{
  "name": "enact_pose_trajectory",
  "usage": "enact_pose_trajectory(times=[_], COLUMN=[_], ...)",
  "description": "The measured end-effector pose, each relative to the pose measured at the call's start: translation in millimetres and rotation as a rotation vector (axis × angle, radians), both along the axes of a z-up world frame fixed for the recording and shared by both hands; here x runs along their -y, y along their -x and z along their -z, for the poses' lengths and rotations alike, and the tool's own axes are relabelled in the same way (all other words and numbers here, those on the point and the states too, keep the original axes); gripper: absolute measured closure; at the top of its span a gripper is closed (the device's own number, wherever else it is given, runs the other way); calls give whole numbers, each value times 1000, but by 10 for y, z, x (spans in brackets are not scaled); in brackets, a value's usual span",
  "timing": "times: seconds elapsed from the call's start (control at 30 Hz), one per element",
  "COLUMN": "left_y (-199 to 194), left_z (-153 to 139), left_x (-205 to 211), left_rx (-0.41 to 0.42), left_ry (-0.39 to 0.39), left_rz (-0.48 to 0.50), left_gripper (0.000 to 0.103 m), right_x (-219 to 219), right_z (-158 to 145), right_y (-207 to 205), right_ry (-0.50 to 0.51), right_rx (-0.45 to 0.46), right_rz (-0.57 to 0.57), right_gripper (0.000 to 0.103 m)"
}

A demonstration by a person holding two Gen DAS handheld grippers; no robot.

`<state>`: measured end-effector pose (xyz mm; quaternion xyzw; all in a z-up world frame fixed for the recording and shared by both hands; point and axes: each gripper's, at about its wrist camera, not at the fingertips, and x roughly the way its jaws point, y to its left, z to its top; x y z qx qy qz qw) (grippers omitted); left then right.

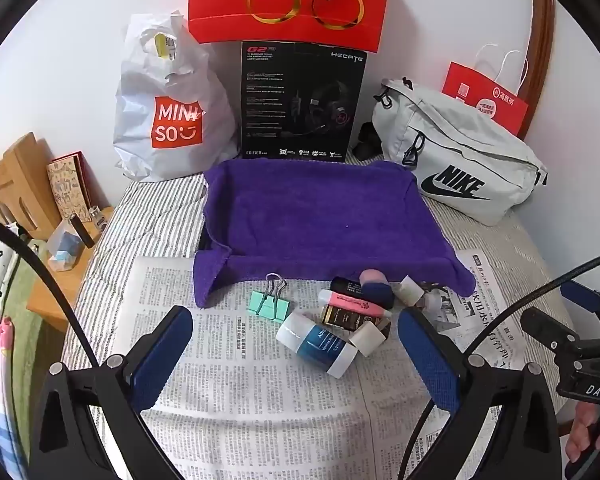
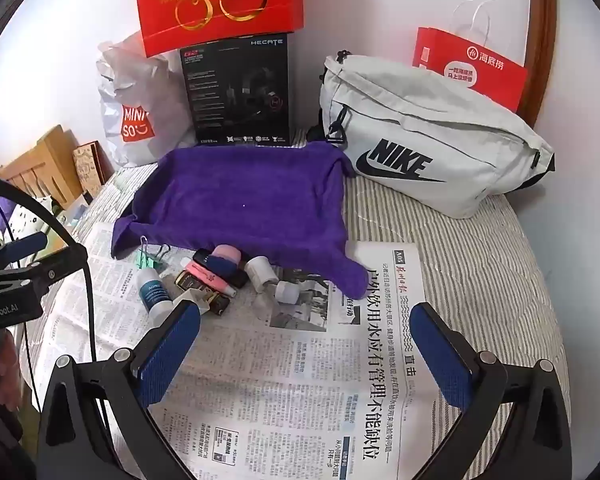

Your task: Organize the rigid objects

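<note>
A heap of small rigid items lies on a newspaper (image 1: 260,392) just in front of a tray lined with a purple towel (image 1: 320,216). In it are a mint binder clip (image 1: 269,305), a white and blue tube (image 1: 318,344), a pink highlighter (image 1: 354,303), a dark gold-lettered box (image 1: 346,317) and small white bottles (image 2: 262,272). My left gripper (image 1: 296,348) hovers open over the near side of the heap, the tube lying between its pads. My right gripper (image 2: 306,342) stands open over bare newspaper (image 2: 300,380), right of the heap (image 2: 216,276).
Behind the towel tray (image 2: 236,200) stand a white Miniso bag (image 1: 168,112), a black headset box (image 1: 300,100), a red cherries bag (image 1: 288,0), a grey Nike pouch (image 1: 460,160) and a red paper bag (image 1: 484,96). A wooden bedside shelf (image 1: 60,248) sits left of the striped bed.
</note>
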<state>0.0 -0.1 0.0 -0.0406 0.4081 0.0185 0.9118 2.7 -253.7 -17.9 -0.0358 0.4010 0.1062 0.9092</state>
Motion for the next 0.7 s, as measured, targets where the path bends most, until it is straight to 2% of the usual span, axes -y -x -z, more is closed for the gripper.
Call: enact_pose_trajectory(times=[0.2,0.33,0.7], left_y=[85,20,54], left_z=[-9,-20,35], left_x=[25,23,1], left_rx=[21,-10,-2], left_ry=[-27,-20,-15], left_rz=[-2,-9,-12], left_gripper=[0,0,0], right_x=[-64,-5,16], right_z=[-36,-63,-77], right_y=[4,10,38], right_ry=[15,-11,-21], right_rx=[-3,7,14], right_rz=[0,1,2], right_gripper=[0,0,0])
